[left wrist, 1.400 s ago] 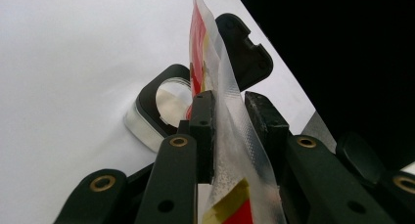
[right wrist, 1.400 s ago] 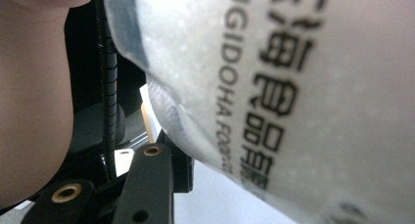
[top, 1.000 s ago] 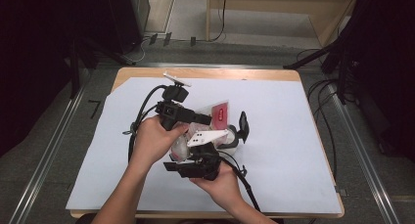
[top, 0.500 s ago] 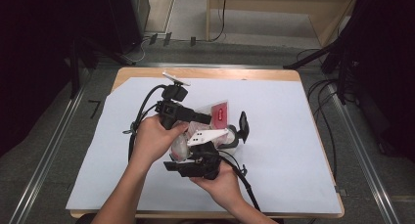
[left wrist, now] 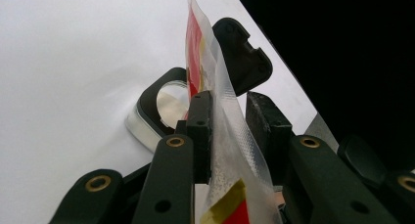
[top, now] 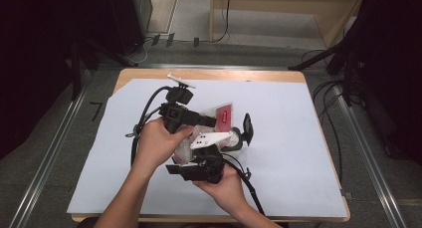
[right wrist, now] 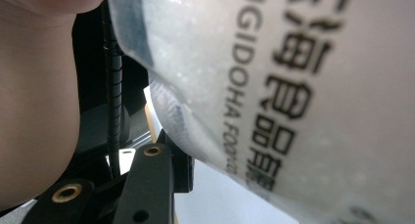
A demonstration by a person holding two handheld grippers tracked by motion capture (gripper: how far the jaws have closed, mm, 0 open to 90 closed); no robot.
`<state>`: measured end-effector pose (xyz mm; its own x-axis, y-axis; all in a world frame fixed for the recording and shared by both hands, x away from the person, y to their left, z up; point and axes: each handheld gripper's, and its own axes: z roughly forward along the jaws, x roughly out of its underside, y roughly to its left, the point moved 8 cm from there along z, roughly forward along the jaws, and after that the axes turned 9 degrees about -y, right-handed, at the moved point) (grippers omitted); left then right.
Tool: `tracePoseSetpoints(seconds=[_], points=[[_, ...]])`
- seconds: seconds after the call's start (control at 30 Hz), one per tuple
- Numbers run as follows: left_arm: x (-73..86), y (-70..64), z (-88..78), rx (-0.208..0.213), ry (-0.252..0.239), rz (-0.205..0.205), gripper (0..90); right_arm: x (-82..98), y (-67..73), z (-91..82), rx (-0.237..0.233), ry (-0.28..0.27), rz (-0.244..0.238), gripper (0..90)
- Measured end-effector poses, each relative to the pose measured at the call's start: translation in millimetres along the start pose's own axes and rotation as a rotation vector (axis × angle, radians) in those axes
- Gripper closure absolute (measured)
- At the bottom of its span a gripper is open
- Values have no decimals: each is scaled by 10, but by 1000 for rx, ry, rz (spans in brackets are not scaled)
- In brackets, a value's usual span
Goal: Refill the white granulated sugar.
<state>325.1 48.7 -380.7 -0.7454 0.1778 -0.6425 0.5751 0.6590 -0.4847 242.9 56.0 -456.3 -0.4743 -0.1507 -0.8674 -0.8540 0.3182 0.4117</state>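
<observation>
Almost nothing differs from a second ago: the left gripper (top: 211, 121) and the right gripper (top: 196, 169) hold the same poses over the table's middle, and the plastic pouch (top: 221, 114) between them shows no visible shift.

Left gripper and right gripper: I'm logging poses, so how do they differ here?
The left gripper lies farther up the table, jaws pointing right; the right gripper lies nearer its front edge. The left gripper clamps the clear edge of the pouch; the right gripper has the pouch's printed face close against its camera, its grip unclear. Both meet the same pouch.
</observation>
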Motion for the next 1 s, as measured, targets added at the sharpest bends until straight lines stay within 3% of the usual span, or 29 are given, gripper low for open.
tracePoseSetpoints(seconds=[0.77, 1.0], points=[[13, -4, 15, -10, 11, 19, 750, 3, -13, 7, 13, 1, 17, 630], [-3, -30, -2, -15, -6, 30, 752, -12, 3, 15, 15, -18, 18, 629]])
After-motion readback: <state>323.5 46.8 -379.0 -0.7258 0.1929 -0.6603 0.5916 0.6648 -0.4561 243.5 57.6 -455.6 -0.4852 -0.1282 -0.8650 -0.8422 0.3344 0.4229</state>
